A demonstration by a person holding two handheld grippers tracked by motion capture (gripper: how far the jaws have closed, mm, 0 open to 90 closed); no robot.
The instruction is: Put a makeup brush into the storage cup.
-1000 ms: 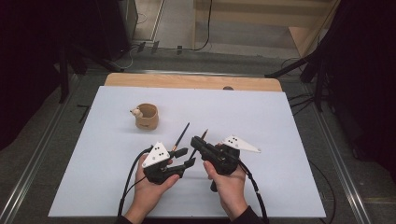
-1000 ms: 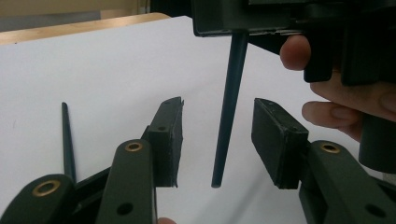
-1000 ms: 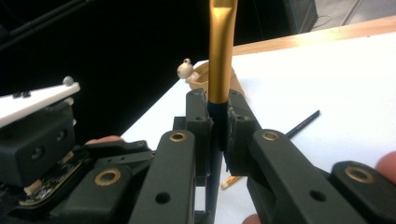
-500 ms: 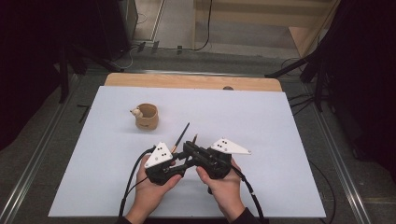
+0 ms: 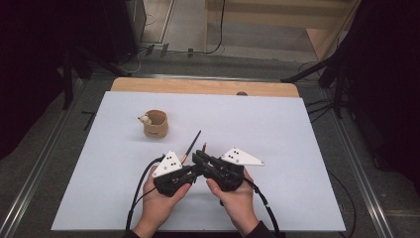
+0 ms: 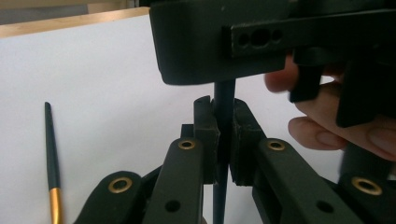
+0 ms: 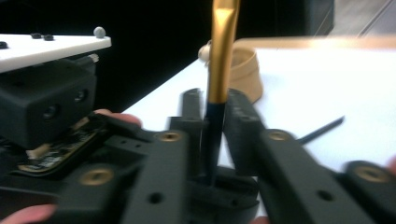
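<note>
The brush pokes up at frame centre of the high view between the left gripper and right gripper, with a second brush on the desk beside it and a cup upper left. In the left gripper view, at centre, the jaws, just closing, clamp its dark handle. In the right gripper view its gold ferrule rises at top centre, the jaws, just opening, loose around it.
</note>
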